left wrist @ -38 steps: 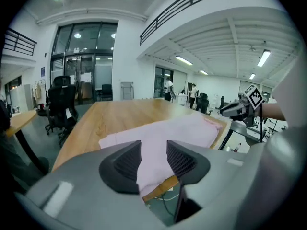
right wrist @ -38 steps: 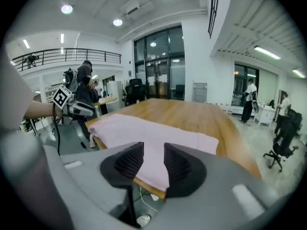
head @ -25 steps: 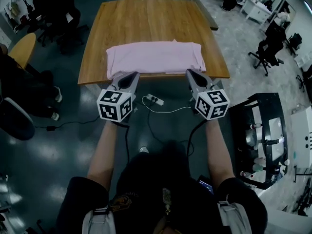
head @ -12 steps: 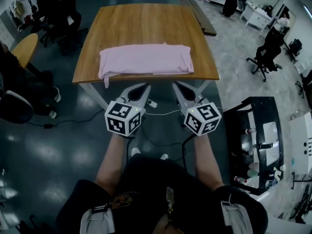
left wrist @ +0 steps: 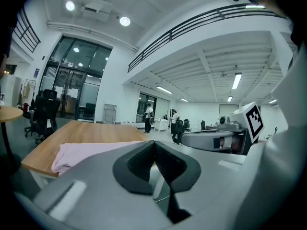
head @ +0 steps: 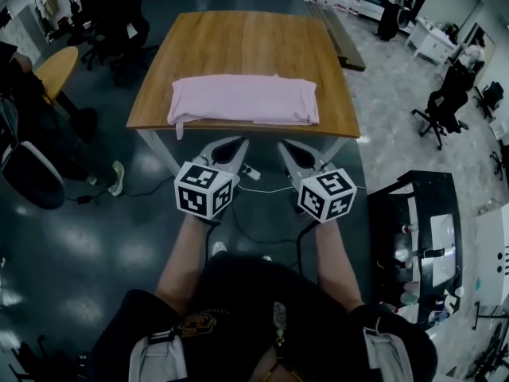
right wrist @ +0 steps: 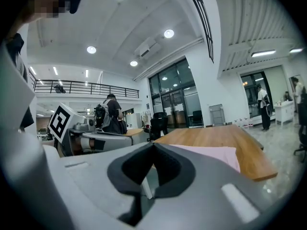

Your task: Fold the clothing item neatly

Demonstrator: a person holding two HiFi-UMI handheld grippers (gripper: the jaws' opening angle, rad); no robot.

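A pink garment (head: 242, 100) lies folded into a long band across the near part of the wooden table (head: 238, 38). A small corner of it hangs over the front edge at the left. My left gripper (head: 238, 142) and right gripper (head: 284, 144) hover side by side off the table, just short of its front edge. Both are shut with nothing between the jaws. In the left gripper view the shut jaw tips (left wrist: 154, 143) point past the garment (left wrist: 91, 150). The right gripper view has its own tips (right wrist: 153, 145) beside the garment (right wrist: 211, 155).
A white power strip (head: 253, 172) with a cable lies on the floor under the grippers. A black cart (head: 421, 229) stands at the right. Office chairs (head: 445, 106) and a round table (head: 52, 70) flank the wooden table. People stand far back.
Both grippers have drawn back from the garment's near corners toward the person and come closer together. The garment stays folded on the table.
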